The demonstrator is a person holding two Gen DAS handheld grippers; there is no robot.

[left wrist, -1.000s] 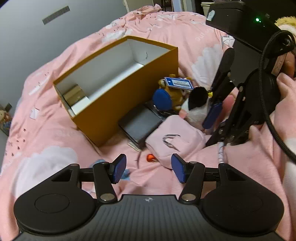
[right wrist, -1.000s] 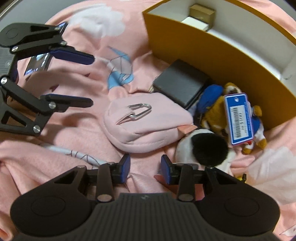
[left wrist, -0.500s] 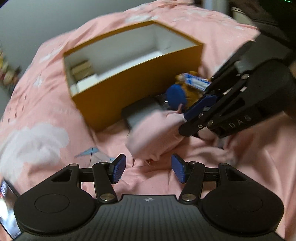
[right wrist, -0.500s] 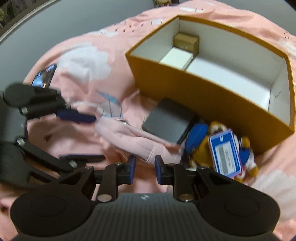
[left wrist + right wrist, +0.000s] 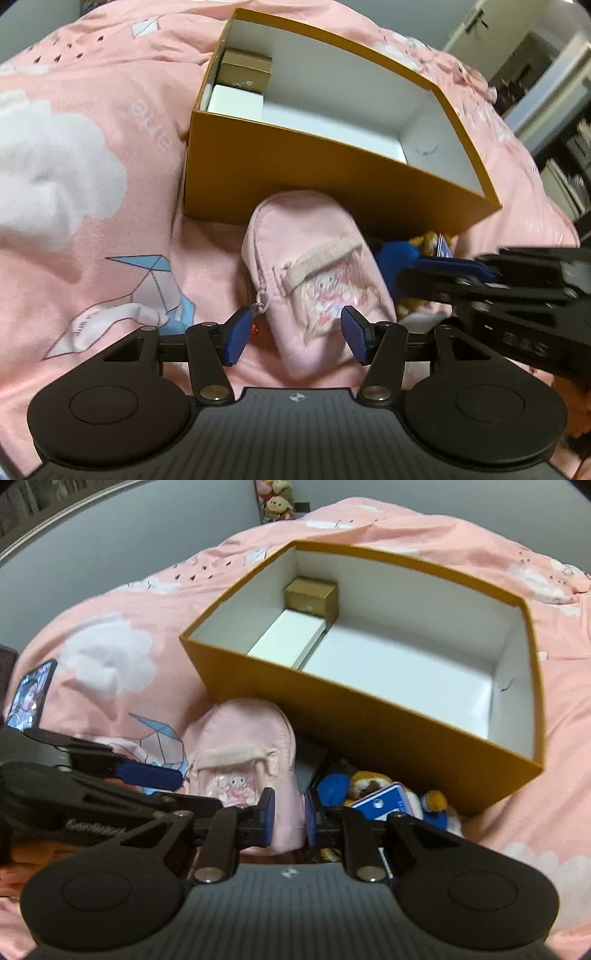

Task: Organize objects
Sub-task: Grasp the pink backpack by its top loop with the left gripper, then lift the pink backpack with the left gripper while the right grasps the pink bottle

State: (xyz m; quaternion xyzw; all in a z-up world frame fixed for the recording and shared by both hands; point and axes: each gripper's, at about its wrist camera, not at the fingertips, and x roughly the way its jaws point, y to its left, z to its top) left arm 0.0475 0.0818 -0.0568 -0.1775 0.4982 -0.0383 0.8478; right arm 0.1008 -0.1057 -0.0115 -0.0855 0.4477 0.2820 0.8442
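Note:
A small pink backpack-shaped pouch (image 5: 314,273) with a cartoon print hangs in front of the orange box (image 5: 314,177). My right gripper (image 5: 287,821) is shut on the pouch's (image 5: 243,753) lower edge and holds it up. My left gripper (image 5: 293,334) is open, its fingers either side of the pouch's near end without pinching it. The orange box (image 5: 369,716) holds a gold box (image 5: 312,596) and a white box (image 5: 286,637) at its far end.
A plush toy with a blue tag (image 5: 388,797) and a dark flat case (image 5: 312,764) lie on the pink bedspread (image 5: 74,166) by the box's near wall. A phone (image 5: 31,692) lies at the left.
My right gripper closed on the pink pouch and lifted it off the bed, turning it print side up. My left gripper swung in under the pouch, closer to the box.

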